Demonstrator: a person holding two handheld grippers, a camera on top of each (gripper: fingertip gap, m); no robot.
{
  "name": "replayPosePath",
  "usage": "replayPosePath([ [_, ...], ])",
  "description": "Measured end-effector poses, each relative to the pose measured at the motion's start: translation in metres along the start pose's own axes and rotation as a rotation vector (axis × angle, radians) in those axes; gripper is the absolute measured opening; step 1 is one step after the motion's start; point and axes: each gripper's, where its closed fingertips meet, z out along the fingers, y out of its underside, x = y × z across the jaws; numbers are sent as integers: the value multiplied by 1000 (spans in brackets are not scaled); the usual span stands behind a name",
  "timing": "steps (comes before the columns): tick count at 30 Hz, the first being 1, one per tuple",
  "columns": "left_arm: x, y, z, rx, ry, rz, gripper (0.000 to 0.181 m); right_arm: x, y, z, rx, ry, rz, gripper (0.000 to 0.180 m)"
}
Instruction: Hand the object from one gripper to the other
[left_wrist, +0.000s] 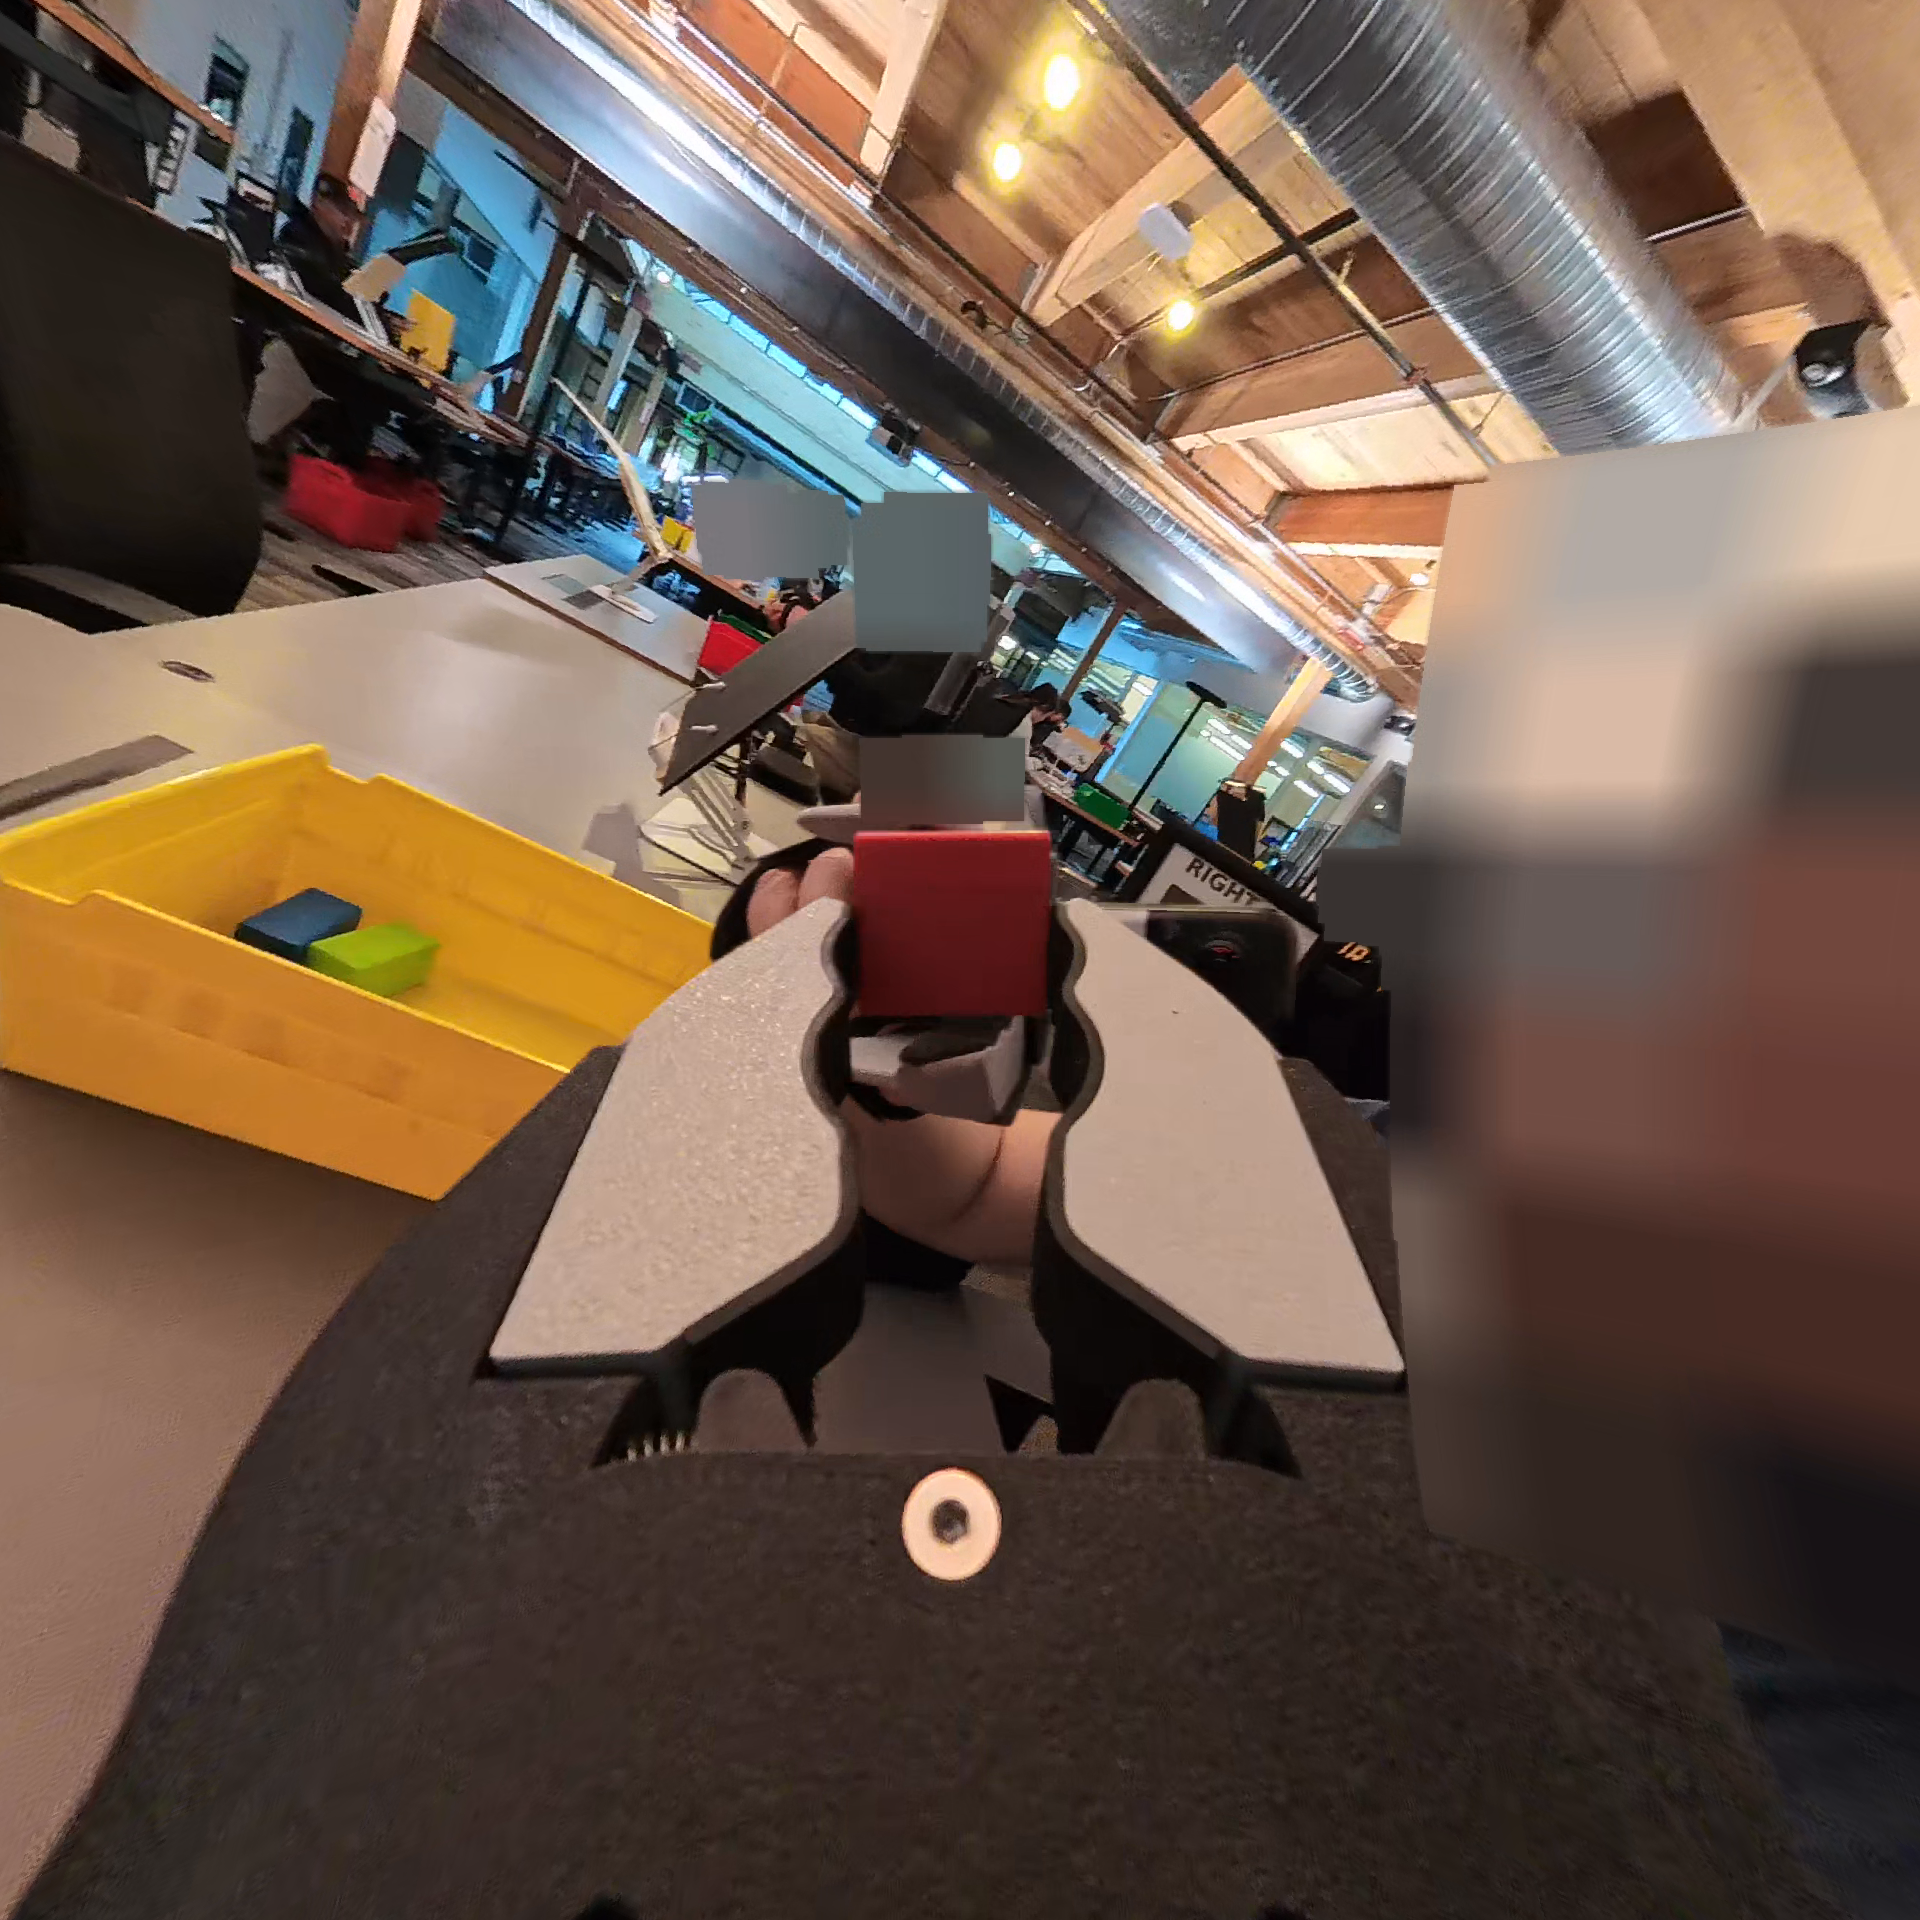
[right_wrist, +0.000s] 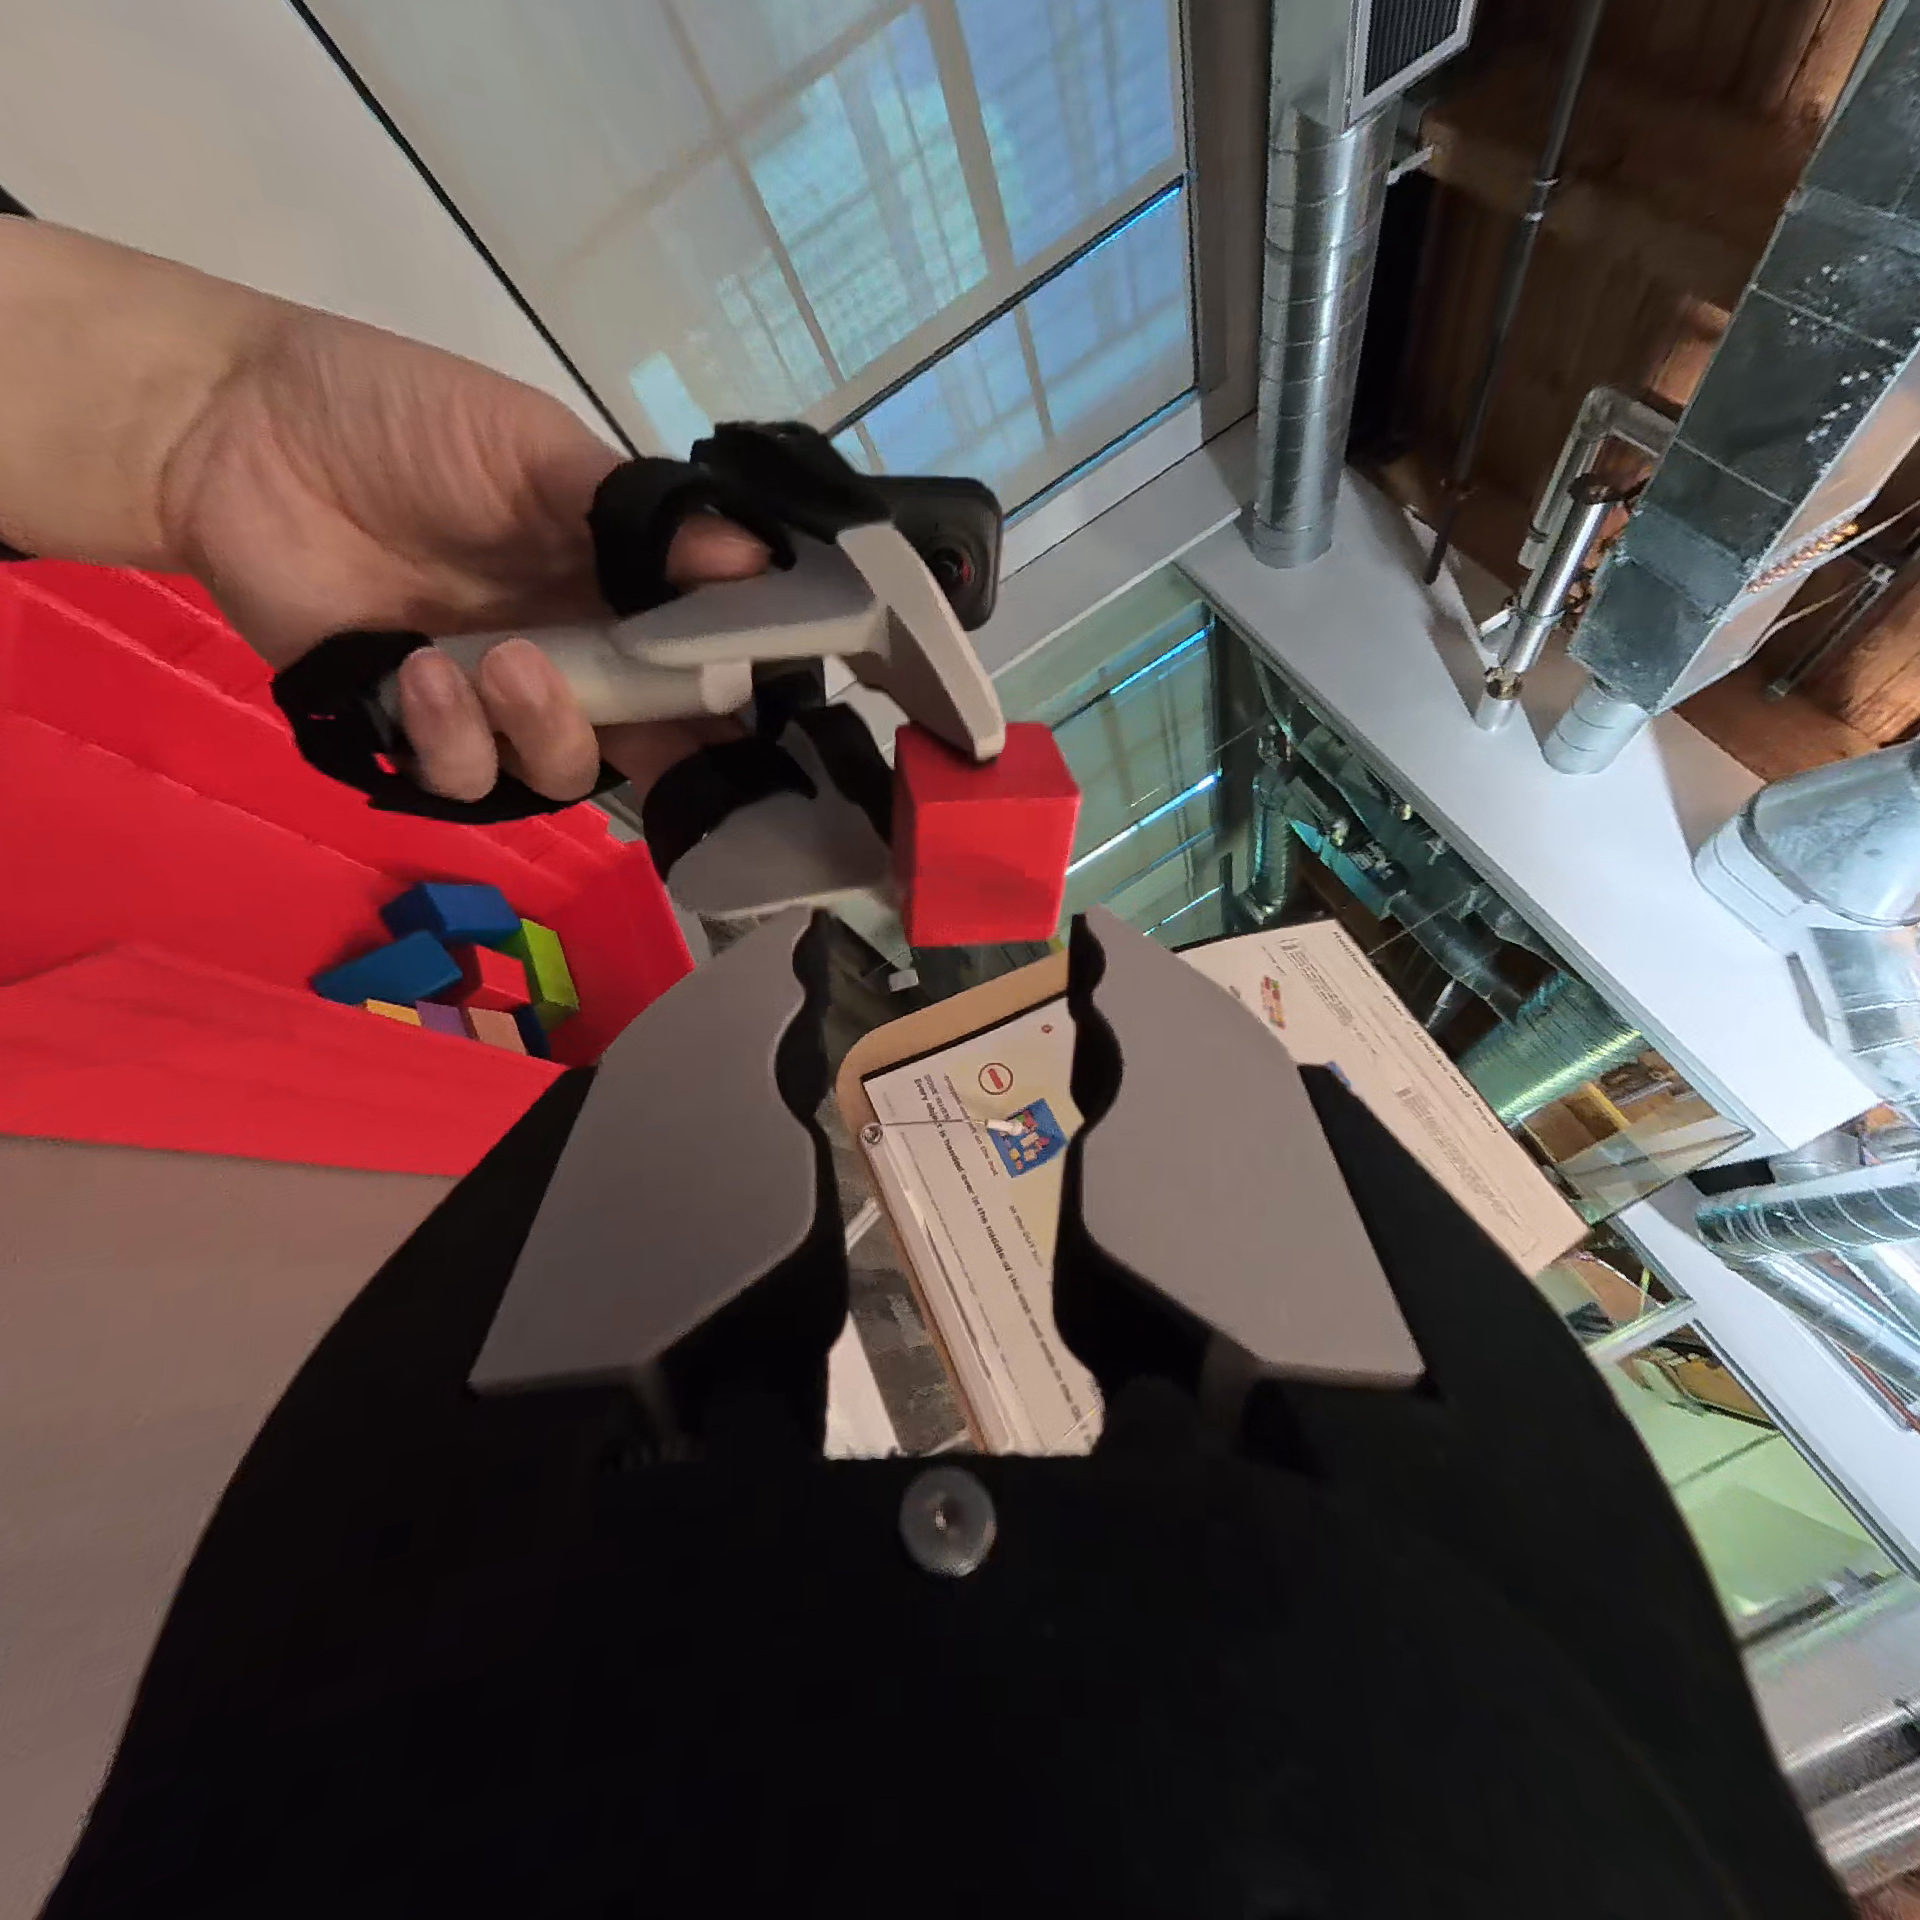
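While clamped in left gripper, small red wooden cube: rigid, light, smooth. Right gripper spread wide, empty; best pinched across free flat faces.

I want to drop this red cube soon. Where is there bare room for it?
The yellow bin has bare floor all around its blue block and green block. The grey table behind it is bare too. The red bin is crowded with blocks.

Solid red cube-shaped block. Gripper fingers: grey faces, black edges. Yellow plastic bin: one blue block, one green block. Red plastic bin: multicoloured blocks.
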Motion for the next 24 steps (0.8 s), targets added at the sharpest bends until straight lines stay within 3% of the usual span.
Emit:
replayPosePath([
  [15,6,11,13,-67,19,96,35,6,-9,-3,-45,-11,17,32],
  [17,5,8,11,-60,-7,115,41,9,-9,-5,-58,-27,15,32],
  [20,-8,0,-4,-57,-129,167,47,32,16,-22,-235,-68,-23,33],
  [24,-12,-8,-24,-71,-240,233,45,57,114,-101,-764,-233,223,33],
])
